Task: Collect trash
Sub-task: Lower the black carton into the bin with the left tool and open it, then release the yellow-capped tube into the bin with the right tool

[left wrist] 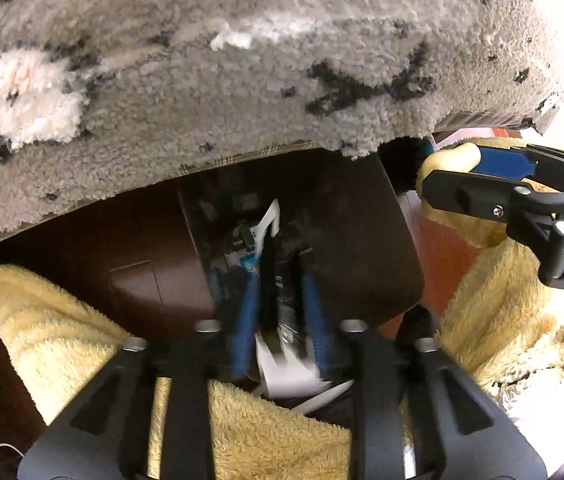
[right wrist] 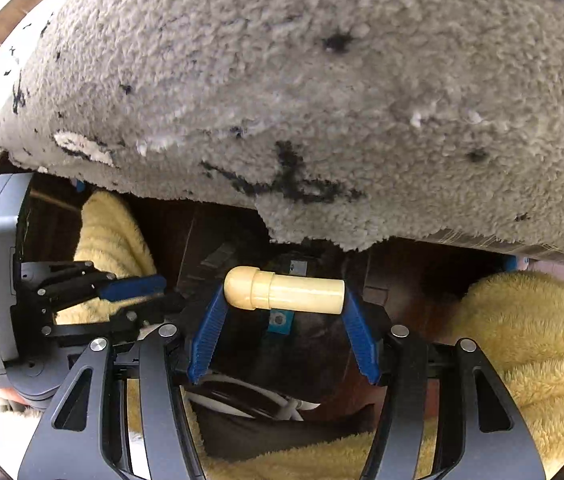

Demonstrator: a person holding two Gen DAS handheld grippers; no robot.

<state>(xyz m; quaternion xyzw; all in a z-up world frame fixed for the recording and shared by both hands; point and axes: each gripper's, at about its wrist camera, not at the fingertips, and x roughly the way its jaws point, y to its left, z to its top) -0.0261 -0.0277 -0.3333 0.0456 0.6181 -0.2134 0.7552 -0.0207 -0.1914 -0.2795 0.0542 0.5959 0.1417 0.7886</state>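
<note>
Left wrist view: looks steeply down past the left gripper [left wrist: 279, 276] into a dark brown, glossy, open-topped container [left wrist: 362, 240]. Stands parted, blue ribbed fingers [left wrist: 247, 304] clear of each other, pads pressing on nothing. Between the finger roots, a blurred white crumpled paper scrap [left wrist: 288, 368]; contact with the fingers impossible to tell. Deeper inside the container, a white plastic strip [left wrist: 271, 218] and blue-printed wrappers [left wrist: 247, 266], lying loose in shadow. Across the whole upper half, a shaggy grey rug with black and white flecks [left wrist: 241, 100], its ragged edge bordering the container. On both sides, pale yellow fluffy fleece fabric [left wrist: 53, 320]. At the right, a patch of reddish-brown floor [left wrist: 438, 256]. Right wrist view: shows the right gripper [right wrist: 284, 298] clamped on a cream plastic cylinder with a rounded cap [right wrist: 302, 290]. Held crosswise between the two blue fingertips, cap end toward the left, over the dark mouth of the container. Just to the left, the left gripper again, near the cylinder but apart from it.
</note>
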